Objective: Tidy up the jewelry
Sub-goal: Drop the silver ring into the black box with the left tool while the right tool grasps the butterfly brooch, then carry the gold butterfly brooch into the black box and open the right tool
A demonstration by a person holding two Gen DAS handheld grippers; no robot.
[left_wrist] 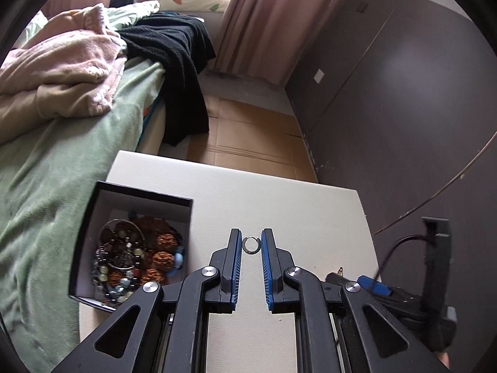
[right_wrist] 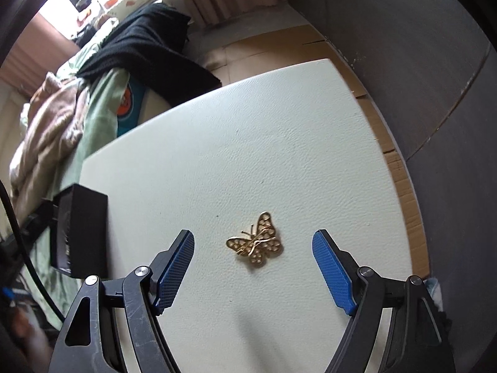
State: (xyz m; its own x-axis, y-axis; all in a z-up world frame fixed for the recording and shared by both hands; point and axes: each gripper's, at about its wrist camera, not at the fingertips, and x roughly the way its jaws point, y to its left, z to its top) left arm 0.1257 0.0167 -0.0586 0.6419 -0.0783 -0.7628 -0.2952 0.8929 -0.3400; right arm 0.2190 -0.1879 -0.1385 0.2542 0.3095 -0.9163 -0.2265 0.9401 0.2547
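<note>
Jewelry sits in three places at this moment. A small silver ring (left_wrist: 251,245) is pinched between the blue pads of the left gripper (left_wrist: 251,246), held clear above the white tabletop (left_wrist: 279,205). A gold filigree butterfly (right_wrist: 254,240) lies flat on the same pebbled surface, between the wide-spread fingers of the right gripper (right_wrist: 253,259), which hold nothing. Everything else, beads, rough brown seeds and a hoop, is heaped in the black box (left_wrist: 93,217) with its pale lining, just left of the ring.

That ring looks like the weak point: thin, hard and round, caught only at its edges by ridged pads, it could twist out and bounce toward the cardboard-covered floor (left_wrist: 248,130) on its way to the box. The butterfly is flat and openwork, so I'd guess the pads may slide over it and only push it along the tabletop, or snag its fine antennae, unless they close low against the surface.
</note>
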